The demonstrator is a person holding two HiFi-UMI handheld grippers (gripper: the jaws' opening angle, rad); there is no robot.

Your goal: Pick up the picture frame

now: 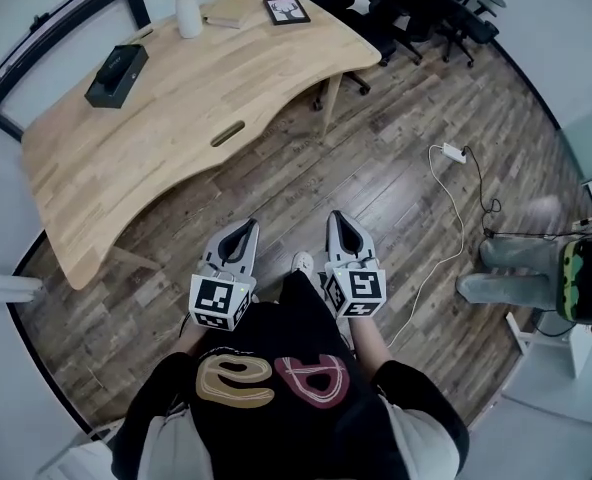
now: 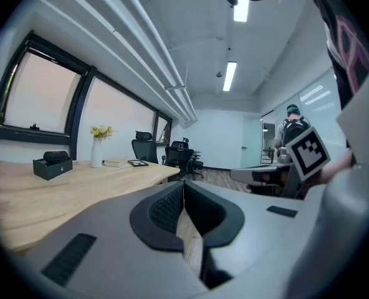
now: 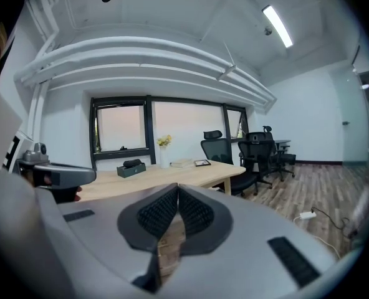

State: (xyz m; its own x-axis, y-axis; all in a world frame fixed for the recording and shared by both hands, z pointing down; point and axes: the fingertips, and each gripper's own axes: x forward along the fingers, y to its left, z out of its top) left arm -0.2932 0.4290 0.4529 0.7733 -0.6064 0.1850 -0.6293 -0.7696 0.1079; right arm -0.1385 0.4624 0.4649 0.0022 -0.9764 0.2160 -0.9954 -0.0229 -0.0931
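The picture frame (image 1: 287,10) is small and dark-rimmed, lying flat at the far right end of the wooden table (image 1: 156,138). It shows small in the left gripper view, picture frame (image 2: 138,163), and in the right gripper view, picture frame (image 3: 202,163). My left gripper (image 1: 247,228) and right gripper (image 1: 337,219) are held side by side over the wooden floor, well short of the table. Both point roughly level toward the table. Each is shut with nothing between its jaws: left gripper (image 2: 183,185), right gripper (image 3: 177,188).
On the table stand a white vase with yellow flowers (image 1: 187,8), a book (image 1: 228,16) and a black box (image 1: 116,74). Black office chairs (image 1: 416,8) sit beyond the table. A white power strip with cable (image 1: 453,153) lies on the floor. A person (image 1: 536,273) stands at right.
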